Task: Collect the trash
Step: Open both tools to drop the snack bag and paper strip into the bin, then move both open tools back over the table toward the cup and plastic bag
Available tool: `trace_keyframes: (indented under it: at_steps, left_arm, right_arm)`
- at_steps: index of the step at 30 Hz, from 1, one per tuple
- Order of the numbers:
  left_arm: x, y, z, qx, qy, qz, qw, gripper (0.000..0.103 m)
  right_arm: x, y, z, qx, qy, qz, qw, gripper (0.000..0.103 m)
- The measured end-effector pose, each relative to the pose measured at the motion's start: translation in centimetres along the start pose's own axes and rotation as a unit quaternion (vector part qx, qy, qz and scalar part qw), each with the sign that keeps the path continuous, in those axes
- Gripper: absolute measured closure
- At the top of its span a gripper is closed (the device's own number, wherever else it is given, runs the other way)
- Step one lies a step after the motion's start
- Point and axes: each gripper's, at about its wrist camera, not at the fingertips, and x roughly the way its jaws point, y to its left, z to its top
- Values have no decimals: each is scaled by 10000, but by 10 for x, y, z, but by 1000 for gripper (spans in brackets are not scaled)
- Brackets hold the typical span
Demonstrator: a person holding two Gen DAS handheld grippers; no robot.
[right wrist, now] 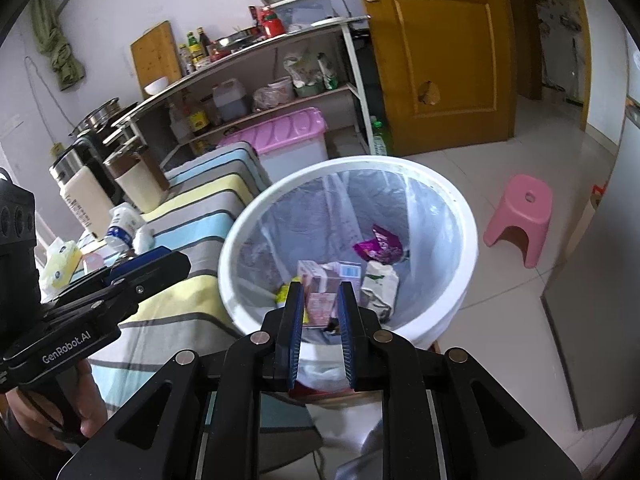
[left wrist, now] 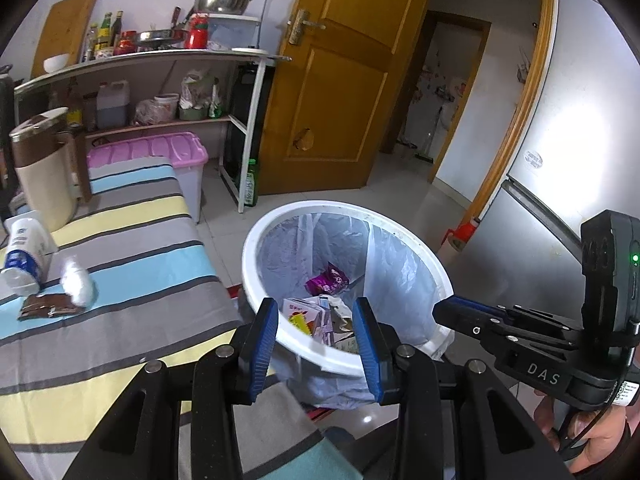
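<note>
A white trash bin (left wrist: 256,248) (right wrist: 460,216) with a clear liner stands beside the striped table. Inside lie a purple wrapper (left wrist: 330,280) (right wrist: 382,246), pink cartons (left wrist: 310,314) (right wrist: 320,280) and crumpled paper (right wrist: 380,286). My left gripper (left wrist: 316,320) is open and empty over the bin's near rim. My right gripper (right wrist: 319,304) is open and empty above the bin; it also shows in the left wrist view (left wrist: 460,312). On the table lie a tipped white bottle (left wrist: 26,256) (right wrist: 122,226), a white tissue wad (left wrist: 78,282) (right wrist: 142,238) and a brown packet (left wrist: 48,306).
Striped tablecloth (left wrist: 132,248) (right wrist: 200,216). Beige kettle (left wrist: 42,168) and thermos (right wrist: 86,200) at the table's back. Yellow tissue pack (right wrist: 60,264). Pink-lidded storage box (left wrist: 180,160), shelf rack (left wrist: 160,56), wooden door (left wrist: 340,80), fridge (left wrist: 560,160), pink stool (right wrist: 520,216), green bottle (left wrist: 251,184) on floor.
</note>
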Motion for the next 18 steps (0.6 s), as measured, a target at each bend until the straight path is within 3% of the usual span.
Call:
trace_keyframes:
  at_steps: [18]
  left_arm:
    - [-67, 26, -26, -274, -322, 469, 9980, 64]
  right_arm:
    - [-19, 57, -11, -533, -110, 458, 9975, 81]
